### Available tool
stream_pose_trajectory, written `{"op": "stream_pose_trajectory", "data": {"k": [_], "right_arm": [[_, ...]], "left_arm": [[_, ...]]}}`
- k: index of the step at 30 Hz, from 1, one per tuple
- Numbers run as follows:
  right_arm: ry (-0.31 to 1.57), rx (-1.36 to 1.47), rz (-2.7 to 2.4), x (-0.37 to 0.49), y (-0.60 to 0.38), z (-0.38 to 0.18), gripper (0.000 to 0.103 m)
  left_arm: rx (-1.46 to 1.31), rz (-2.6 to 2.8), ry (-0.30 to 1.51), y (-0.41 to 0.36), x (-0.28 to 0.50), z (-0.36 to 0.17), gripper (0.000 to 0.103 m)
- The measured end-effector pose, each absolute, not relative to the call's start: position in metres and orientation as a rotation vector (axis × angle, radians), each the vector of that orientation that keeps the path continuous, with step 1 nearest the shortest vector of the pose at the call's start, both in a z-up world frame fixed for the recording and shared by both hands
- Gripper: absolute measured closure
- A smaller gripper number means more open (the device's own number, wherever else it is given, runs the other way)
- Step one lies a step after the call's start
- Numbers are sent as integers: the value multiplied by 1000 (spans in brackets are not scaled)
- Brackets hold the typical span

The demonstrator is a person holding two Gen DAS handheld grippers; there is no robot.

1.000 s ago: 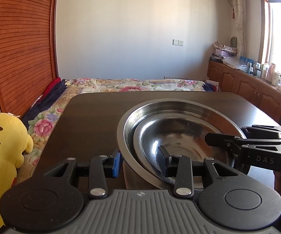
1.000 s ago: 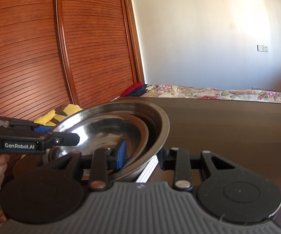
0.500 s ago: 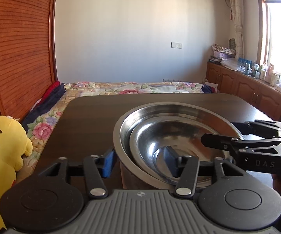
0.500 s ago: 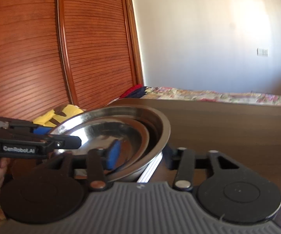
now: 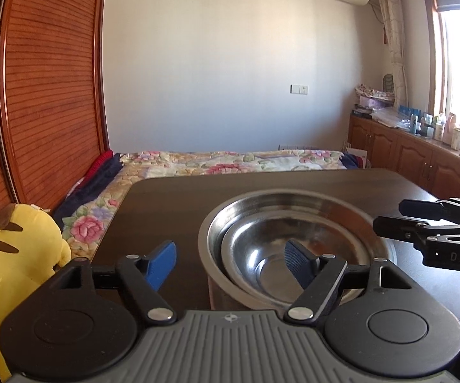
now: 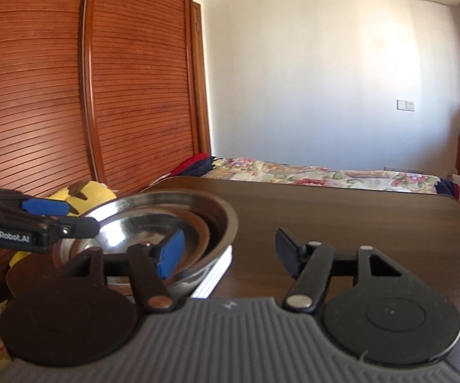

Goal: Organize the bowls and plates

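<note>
A large steel bowl (image 5: 255,204) stands on the dark wooden table (image 5: 172,198) with a smaller steel bowl (image 5: 261,249) nested inside it. My left gripper (image 5: 233,257) is open, its fingers straddling the bowls' near left rim without gripping. In the right wrist view the nested bowls (image 6: 172,214) sit at the left, on something white (image 6: 217,271). My right gripper (image 6: 230,252) is open astride the bowls' right rim. Each gripper shows in the other's view, the right one (image 5: 421,226) and the left one (image 6: 38,223).
A yellow plush toy (image 5: 12,255) sits left of the table. A bed with a floral cover (image 5: 230,162) lies beyond the far edge. Wooden cabinets with bottles (image 5: 421,159) line the right wall. A slatted wooden wardrobe (image 6: 70,95) stands at the left.
Both grippers have opened wide and let go of the bowls' rims. Both have drawn back and tilted up a little. The bowls now rest on the table.
</note>
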State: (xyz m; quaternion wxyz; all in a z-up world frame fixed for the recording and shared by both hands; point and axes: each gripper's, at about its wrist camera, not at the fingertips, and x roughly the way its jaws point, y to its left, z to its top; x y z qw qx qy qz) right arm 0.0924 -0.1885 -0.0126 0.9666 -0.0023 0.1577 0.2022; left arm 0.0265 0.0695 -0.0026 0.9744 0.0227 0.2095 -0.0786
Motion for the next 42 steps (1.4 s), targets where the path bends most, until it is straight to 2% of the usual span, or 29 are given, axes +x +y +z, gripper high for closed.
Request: {"op": "stream_pose_trajectory", "data": {"k": [6,8,14,17,42], "right_arm": [[295,0,381,78,-200,1,38],[276,-10,364,72,-204,8,32],[208,-7,316,58,-222,27,7],[186,0,302,55,-231,33,0],[196,24,129,35,-251,38,0]], "left_arm": [[36,-176,380,55,15,17,16],[31,-193,367,49,12,24,11],[39,-220,332,31,7,37,0],[47,-215,322,25,5,41,0],[67,-138,332,-1,-8,38,0]]}}
